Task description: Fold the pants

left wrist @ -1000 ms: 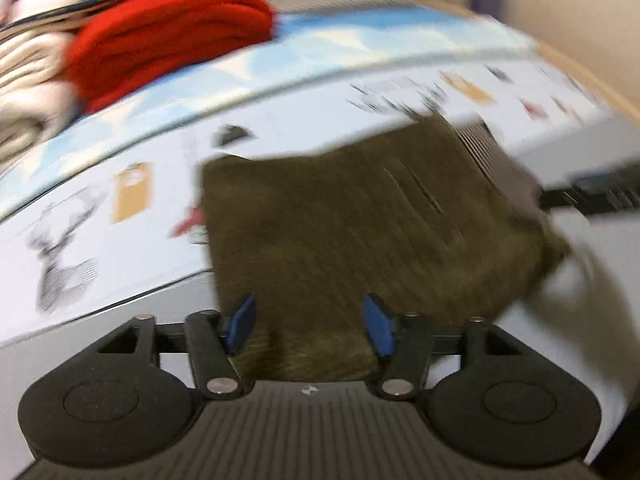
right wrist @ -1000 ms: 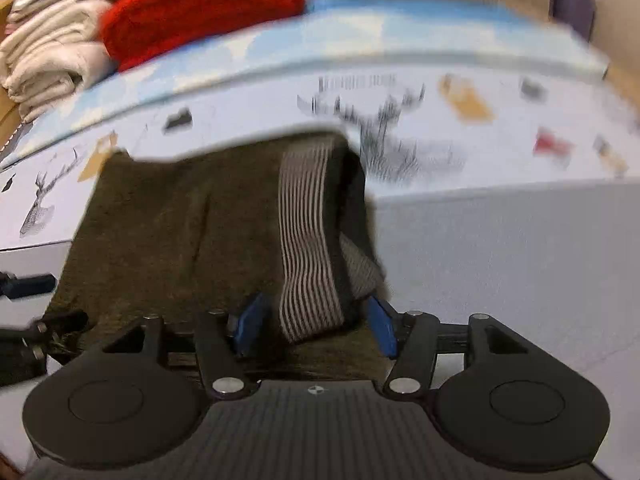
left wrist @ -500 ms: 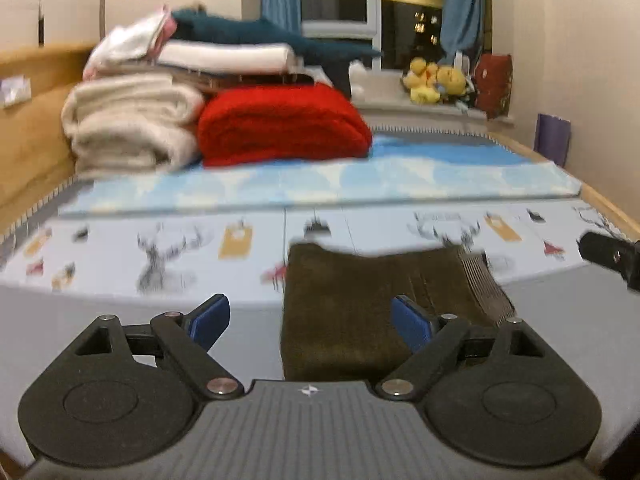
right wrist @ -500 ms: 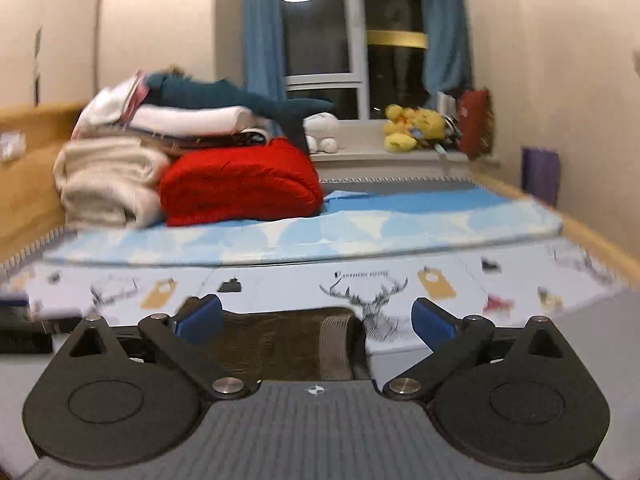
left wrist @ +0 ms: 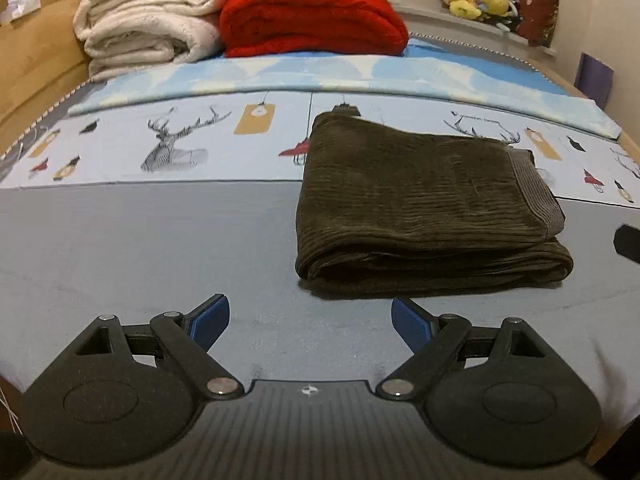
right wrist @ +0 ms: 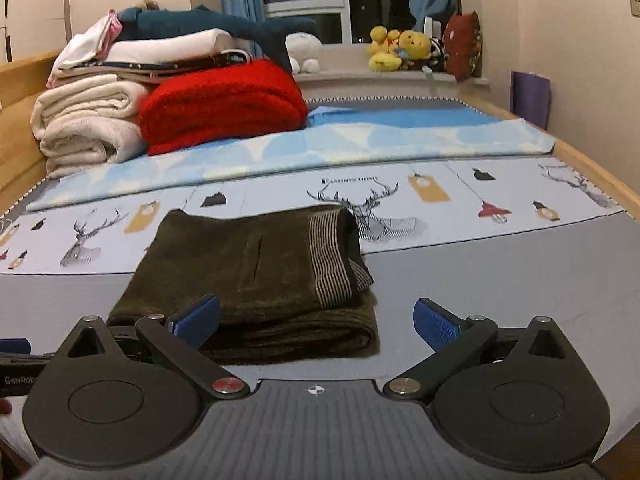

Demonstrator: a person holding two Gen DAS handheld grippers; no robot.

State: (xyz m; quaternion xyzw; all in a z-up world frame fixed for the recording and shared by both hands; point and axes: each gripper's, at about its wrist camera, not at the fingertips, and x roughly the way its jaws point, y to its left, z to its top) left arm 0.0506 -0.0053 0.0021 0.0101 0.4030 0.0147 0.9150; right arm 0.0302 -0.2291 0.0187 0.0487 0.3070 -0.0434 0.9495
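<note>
2 tongs, both spread wide and empty: I hold the left tongs and right tongs just short of the pants. Pants lie folded on the bed, long axis crosswise, right tongs nearer. I judge folding complete.

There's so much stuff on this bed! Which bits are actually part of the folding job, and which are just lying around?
Part of the job: folded brown pants, left gripper, right gripper, both open.

Just lying about: red blanket, cream blankets, plush toys, blue shark plush.
</note>
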